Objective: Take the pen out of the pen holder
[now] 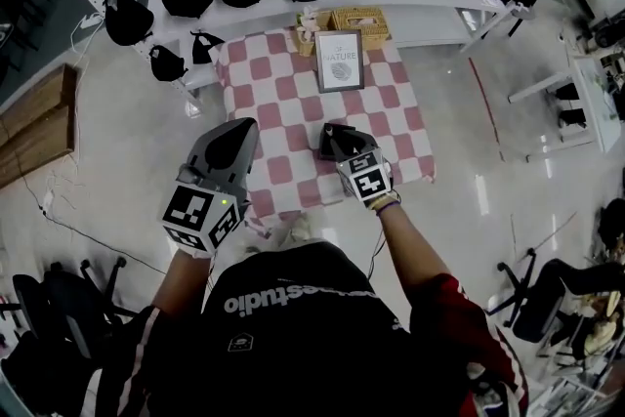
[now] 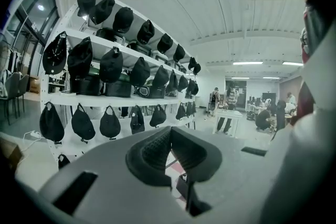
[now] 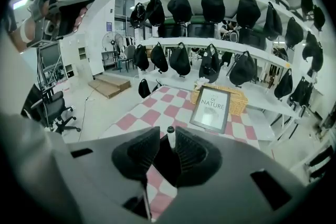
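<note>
the pen (image 3: 170,137) sits unlifted in its pen holder (image 3: 163,162) near the table (image 1: 269,107) front edge, right gripper (image 1: 335,134) jaws slightly apart around it, left gripper (image 2: 170,135) closed and empty.

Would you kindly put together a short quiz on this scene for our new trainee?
1. True or false: the left gripper is shut on the pen.
2. What stands between the jaws of the right gripper? A) a black bag B) the pen C) a chair
3. Fill in: behind the framed sign sits a wicker ___.

Key: 1. False; it is shut on nothing. 2. B. 3. basket.
</note>
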A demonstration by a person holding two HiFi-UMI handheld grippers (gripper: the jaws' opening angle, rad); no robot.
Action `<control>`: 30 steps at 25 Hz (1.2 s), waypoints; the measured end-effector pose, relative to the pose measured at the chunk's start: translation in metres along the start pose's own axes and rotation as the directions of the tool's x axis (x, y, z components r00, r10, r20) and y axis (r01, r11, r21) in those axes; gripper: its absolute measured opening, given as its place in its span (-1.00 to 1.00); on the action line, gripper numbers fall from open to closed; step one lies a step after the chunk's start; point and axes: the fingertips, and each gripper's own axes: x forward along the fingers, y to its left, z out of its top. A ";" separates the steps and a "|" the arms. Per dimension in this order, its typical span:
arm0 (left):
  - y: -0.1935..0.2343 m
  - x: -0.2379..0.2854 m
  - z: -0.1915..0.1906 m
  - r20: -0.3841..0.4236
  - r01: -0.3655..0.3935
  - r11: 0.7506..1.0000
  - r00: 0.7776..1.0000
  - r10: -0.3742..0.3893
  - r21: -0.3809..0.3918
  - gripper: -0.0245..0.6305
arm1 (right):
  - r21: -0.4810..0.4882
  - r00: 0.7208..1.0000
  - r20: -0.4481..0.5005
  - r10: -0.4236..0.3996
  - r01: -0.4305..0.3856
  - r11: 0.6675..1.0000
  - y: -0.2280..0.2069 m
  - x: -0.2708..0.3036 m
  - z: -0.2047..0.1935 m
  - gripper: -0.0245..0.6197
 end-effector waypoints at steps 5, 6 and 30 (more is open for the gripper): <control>0.010 0.006 -0.007 -0.027 -0.020 1.000 0.999 0.020 0.001 -0.91 | 0.020 0.999 -0.036 0.026 -0.025 0.999 -0.005 0.024 -0.013 -0.63; 0.011 0.007 -0.006 -0.028 -0.022 1.000 0.999 0.023 0.002 -0.91 | 0.017 0.999 -0.040 0.029 -0.029 0.999 -0.005 0.028 -0.016 -0.63; 0.008 0.042 -0.021 -0.047 -0.011 1.000 0.999 0.011 0.001 -0.91 | -0.022 0.995 -0.080 0.066 -0.068 0.997 -0.009 0.071 -0.026 -0.69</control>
